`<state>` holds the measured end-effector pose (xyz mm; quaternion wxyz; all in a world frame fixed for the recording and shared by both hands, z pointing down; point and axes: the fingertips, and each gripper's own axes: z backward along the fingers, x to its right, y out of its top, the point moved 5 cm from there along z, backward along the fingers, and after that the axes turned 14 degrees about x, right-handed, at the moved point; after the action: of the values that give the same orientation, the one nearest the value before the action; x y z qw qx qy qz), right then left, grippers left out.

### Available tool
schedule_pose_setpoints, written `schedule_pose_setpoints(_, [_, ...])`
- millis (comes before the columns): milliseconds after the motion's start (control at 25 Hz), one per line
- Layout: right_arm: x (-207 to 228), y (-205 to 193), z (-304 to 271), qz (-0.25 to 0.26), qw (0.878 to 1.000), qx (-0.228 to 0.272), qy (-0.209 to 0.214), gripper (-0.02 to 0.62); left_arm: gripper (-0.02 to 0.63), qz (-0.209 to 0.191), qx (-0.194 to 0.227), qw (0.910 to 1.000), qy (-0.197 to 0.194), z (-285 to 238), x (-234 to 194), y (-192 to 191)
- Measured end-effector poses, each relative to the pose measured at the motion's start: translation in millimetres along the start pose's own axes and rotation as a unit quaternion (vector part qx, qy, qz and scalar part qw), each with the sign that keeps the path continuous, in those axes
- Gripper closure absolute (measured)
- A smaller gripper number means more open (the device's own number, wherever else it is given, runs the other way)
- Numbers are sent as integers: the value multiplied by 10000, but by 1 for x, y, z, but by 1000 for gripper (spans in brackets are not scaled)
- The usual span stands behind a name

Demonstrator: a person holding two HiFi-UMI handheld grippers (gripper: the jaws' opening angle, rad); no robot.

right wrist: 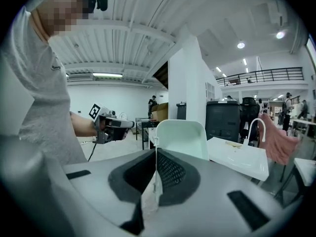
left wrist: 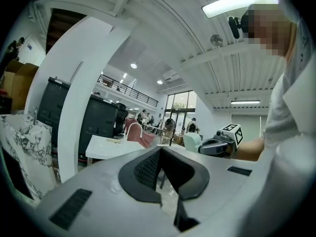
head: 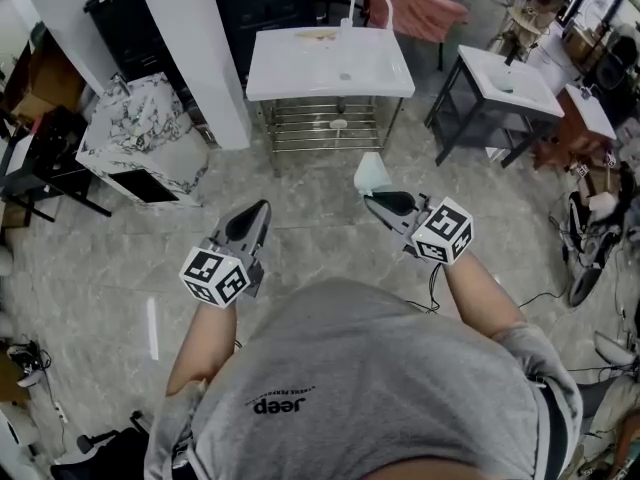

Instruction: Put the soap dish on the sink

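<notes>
A pale mint soap dish [right wrist: 181,138] stands upright on edge between the jaws of my right gripper [right wrist: 156,163], which is shut on its lower rim. From the head view the soap dish [head: 371,172] sticks out ahead of the right gripper [head: 385,201], well short of the white sink [head: 330,63]. That sink [right wrist: 237,158] has a white curved tap [right wrist: 255,128] and rests on a metal rack. My left gripper [head: 249,222] is held level at the left; its jaws meet with nothing between them, seen again on the left gripper [left wrist: 161,166].
A white pillar [head: 195,48] and a marble-patterned cabinet [head: 140,133] stand left of the sink. A second white sink on a dark frame [head: 500,88] is at the right. A pink cloth [head: 425,3] hangs behind the tap. Cables and clutter [head: 590,238] lie along the right edge.
</notes>
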<state>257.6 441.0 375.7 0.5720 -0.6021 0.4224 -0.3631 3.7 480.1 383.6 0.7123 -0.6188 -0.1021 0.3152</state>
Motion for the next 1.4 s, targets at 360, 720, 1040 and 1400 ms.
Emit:
schedule_pose_setpoints(360, [16, 2, 41, 27, 10000, 57, 74, 535, 592, -62, 53, 10000, 50, -20, 33, -6])
schedule_pose_setpoints(720, [38, -10, 77, -43, 9999, 113, -39, 535, 592, -66, -22, 10000, 22, -43, 55, -19])
schedule_pose_setpoints(1040, [58, -17, 50, -88, 9999, 2, -120, 535, 592, 62, -59, 9999, -82, -63, 18, -24])
schedule_pose_setpoints(1400, [118, -19, -47, -33, 9987, -105, -491, 535, 592, 268, -50, 9985, -471, -117, -106, -24])
